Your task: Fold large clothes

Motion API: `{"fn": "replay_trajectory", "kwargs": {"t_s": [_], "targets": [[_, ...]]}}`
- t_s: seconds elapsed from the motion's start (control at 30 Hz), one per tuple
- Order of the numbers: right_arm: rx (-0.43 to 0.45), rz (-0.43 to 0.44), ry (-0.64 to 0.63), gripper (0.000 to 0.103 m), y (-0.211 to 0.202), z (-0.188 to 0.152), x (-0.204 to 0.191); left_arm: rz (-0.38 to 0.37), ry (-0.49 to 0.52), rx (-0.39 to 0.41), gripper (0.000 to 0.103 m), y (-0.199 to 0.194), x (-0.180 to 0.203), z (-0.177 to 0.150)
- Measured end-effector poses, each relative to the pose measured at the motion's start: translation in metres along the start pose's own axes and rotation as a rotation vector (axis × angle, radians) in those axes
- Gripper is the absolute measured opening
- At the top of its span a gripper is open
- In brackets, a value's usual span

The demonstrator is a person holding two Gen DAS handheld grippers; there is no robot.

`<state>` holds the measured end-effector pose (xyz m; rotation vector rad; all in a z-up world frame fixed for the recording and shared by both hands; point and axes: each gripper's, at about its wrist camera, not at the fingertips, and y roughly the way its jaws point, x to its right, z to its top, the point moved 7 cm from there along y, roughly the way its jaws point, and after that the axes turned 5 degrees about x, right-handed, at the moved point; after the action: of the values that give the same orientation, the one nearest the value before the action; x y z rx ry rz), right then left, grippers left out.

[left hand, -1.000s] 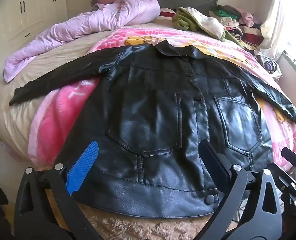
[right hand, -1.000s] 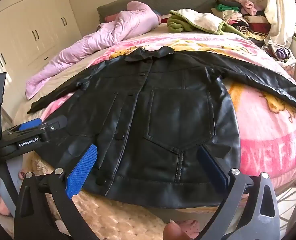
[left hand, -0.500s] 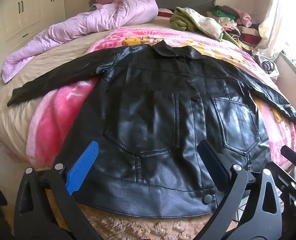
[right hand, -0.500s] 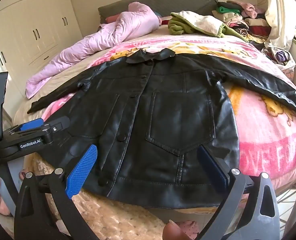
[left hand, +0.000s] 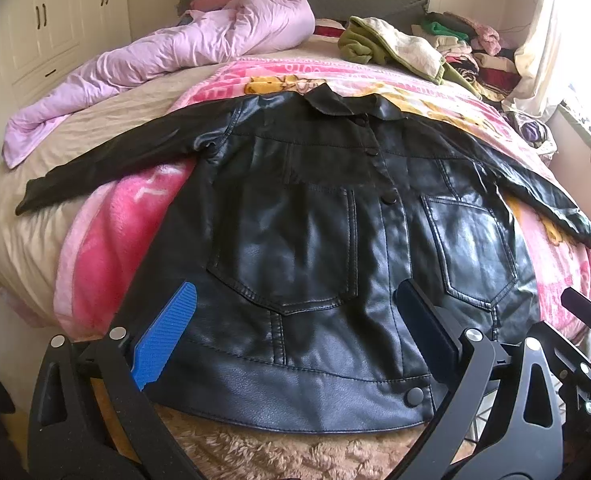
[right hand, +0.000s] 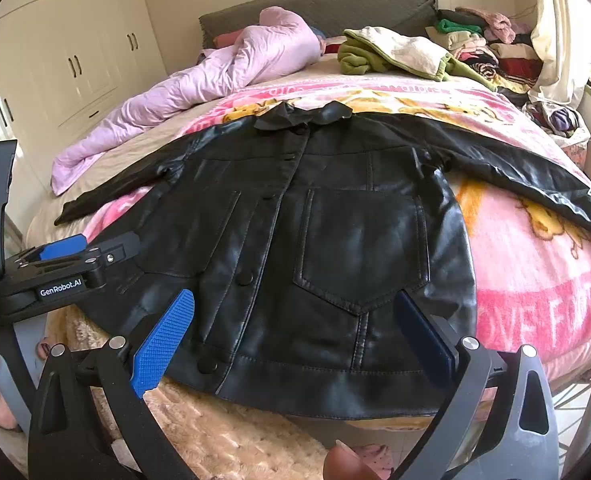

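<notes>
A black leather jacket (left hand: 319,240) (right hand: 335,248) lies flat and buttoned on a pink blanket (left hand: 107,248) on the bed, collar far, hem toward me, both sleeves spread sideways. My left gripper (left hand: 295,320) hovers open just above the hem, over the left pocket, holding nothing. My right gripper (right hand: 295,320) is open too, above the hem near the right pocket. The left gripper's body (right hand: 59,276) shows at the left of the right wrist view, and the right gripper's body (left hand: 583,344) sits at the right edge of the left wrist view.
A lilac quilt (left hand: 183,52) lies bunched at the far left. A green and cream garment (left hand: 391,44) and a pile of folded clothes (right hand: 491,48) sit by the grey headboard (right hand: 319,8). White wardrobes (right hand: 75,52) stand left. A fuzzy beige blanket (left hand: 279,452) covers the near edge.
Both grippers have drawn back and risen slightly, so the jacket sits a little farther and lower in the views. The jacket has not moved and both grippers stay open.
</notes>
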<state>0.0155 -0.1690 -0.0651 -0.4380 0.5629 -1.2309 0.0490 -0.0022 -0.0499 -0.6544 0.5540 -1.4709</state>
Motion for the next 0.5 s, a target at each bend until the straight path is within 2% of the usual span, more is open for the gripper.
{"fn": "replay_trajectory", "kwargs": {"t_s": [0.5], "targets": [[0.001, 0.005, -0.003, 0.099, 0.0004, -0.0013, 0.0001, 0.006, 0.001, 0.004, 0.094, -0.0005, 0.0064, 0.0032]]}}
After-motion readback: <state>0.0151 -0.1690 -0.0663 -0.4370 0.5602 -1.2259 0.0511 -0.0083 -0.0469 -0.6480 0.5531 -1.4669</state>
